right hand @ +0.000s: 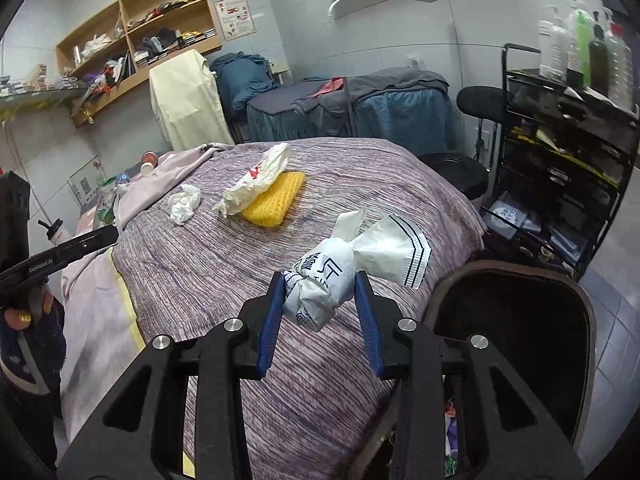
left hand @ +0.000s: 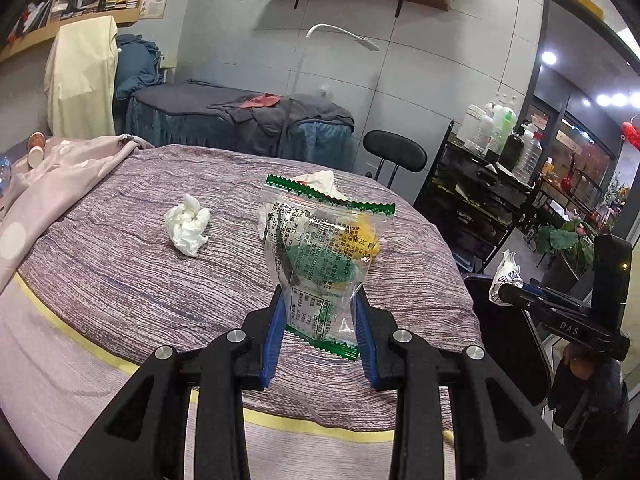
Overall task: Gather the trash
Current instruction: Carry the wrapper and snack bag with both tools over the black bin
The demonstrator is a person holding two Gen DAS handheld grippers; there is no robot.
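My left gripper (left hand: 320, 300) is shut on a clear snack bag with green edges (left hand: 324, 256), held upright above the striped purple bed cover (left hand: 140, 280). A crumpled white tissue (left hand: 187, 230) lies on the cover to its left. My right gripper (right hand: 320, 292) is shut on a crumpled white paper wrapper with dark print (right hand: 328, 284), held above the cover beside the dark trash bin (right hand: 516, 312). Farther back in the right wrist view lie the tissue (right hand: 185, 203), a white plastic bag (right hand: 256, 180) and a yellow sponge-like pad (right hand: 276, 198). The right gripper with its wrapper also shows in the left wrist view (left hand: 506, 276).
A pink blanket (left hand: 60, 176) lies bunched at the bed's left. A black cart with bottles (right hand: 568, 140) and a black stool (right hand: 480, 104) stand to the right. A second covered bed (left hand: 240, 120) stands behind. Wall shelves (right hand: 140, 32) hang at the left.
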